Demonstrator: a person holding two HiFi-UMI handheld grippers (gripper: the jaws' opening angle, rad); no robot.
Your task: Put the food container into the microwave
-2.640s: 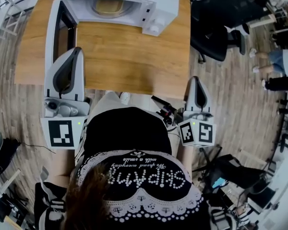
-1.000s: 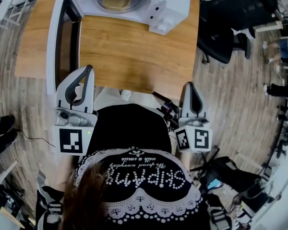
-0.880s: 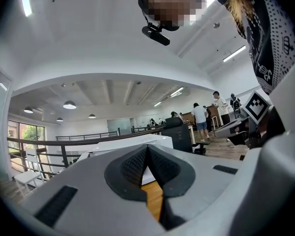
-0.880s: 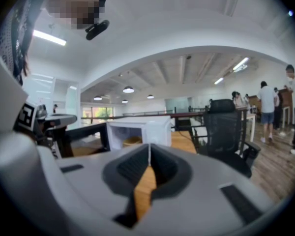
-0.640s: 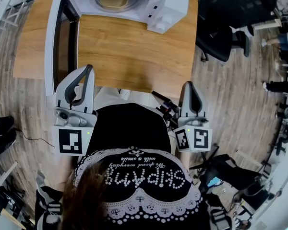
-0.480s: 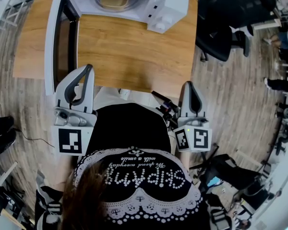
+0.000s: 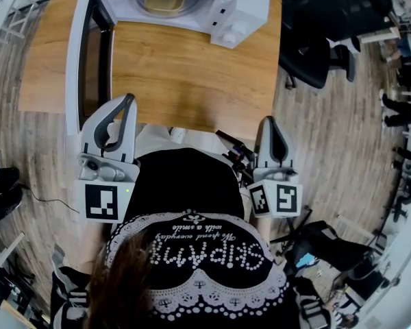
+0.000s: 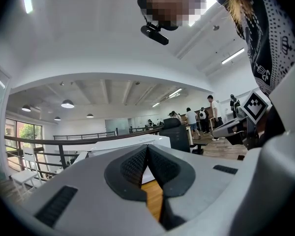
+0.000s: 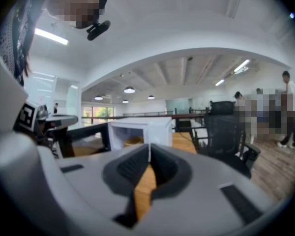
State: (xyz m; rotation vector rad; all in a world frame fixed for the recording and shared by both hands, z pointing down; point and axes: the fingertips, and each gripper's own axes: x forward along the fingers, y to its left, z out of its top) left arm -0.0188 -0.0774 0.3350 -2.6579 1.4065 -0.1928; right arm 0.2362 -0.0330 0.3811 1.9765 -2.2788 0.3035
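The white microwave (image 7: 212, 5) stands at the far edge of the wooden table (image 7: 192, 81), with its door (image 7: 89, 53) swung open to the left. Inside it sits the tan food container (image 7: 166, 2). My left gripper (image 7: 125, 100) is shut and empty, held at the table's near edge just below the open door. On the right, my right gripper (image 7: 272, 122) is shut and empty, off the table's near right corner. The left gripper view shows the shut left gripper (image 8: 147, 146). In the right gripper view, the shut right gripper (image 9: 149, 145) has the microwave (image 9: 137, 129) beyond it.
A black office chair (image 7: 315, 40) stands right of the table on the wooden floor. The person's dark top fills the lower middle of the head view. People stand far off at the right (image 7: 397, 108). A railing (image 8: 49, 141) runs behind the table.
Since the earliest frame the left gripper has drawn back from over the table to its near edge. Over the last second both grippers have stayed still and shut.
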